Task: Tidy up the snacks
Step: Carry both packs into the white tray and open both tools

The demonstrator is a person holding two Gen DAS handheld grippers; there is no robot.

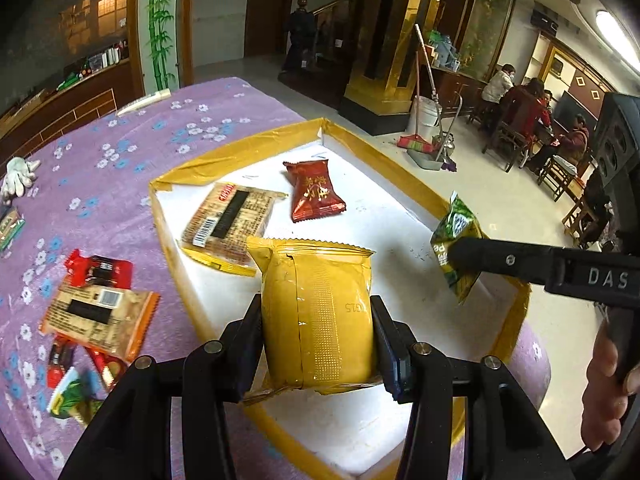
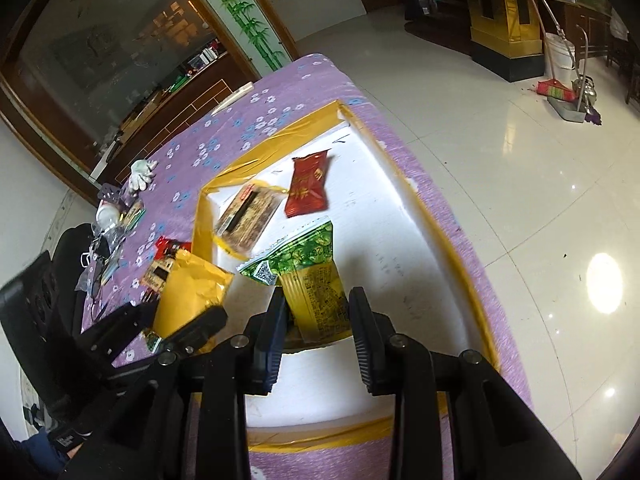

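My left gripper [image 1: 316, 340] is shut on a yellow snack packet [image 1: 320, 312] and holds it above the near part of a white tray with a yellow taped rim [image 1: 384, 160]. My right gripper [image 2: 316, 320] is shut on a green and yellow snack packet [image 2: 316, 280], held over the tray [image 2: 440, 232]; it also shows in the left wrist view [image 1: 456, 252]. A red packet [image 1: 316, 192] and a brown barcoded packet [image 1: 232, 224] lie in the tray. The left gripper with the yellow packet [image 2: 188, 296] shows at the left of the right wrist view.
More packets lie on the purple flowered tablecloth [image 1: 120, 152] left of the tray: a brown one [image 1: 96, 320], red ones [image 1: 100, 272] and a green one [image 1: 72, 400]. A white glove [image 1: 18, 176] lies at the far left. The table edge and tiled floor are to the right.
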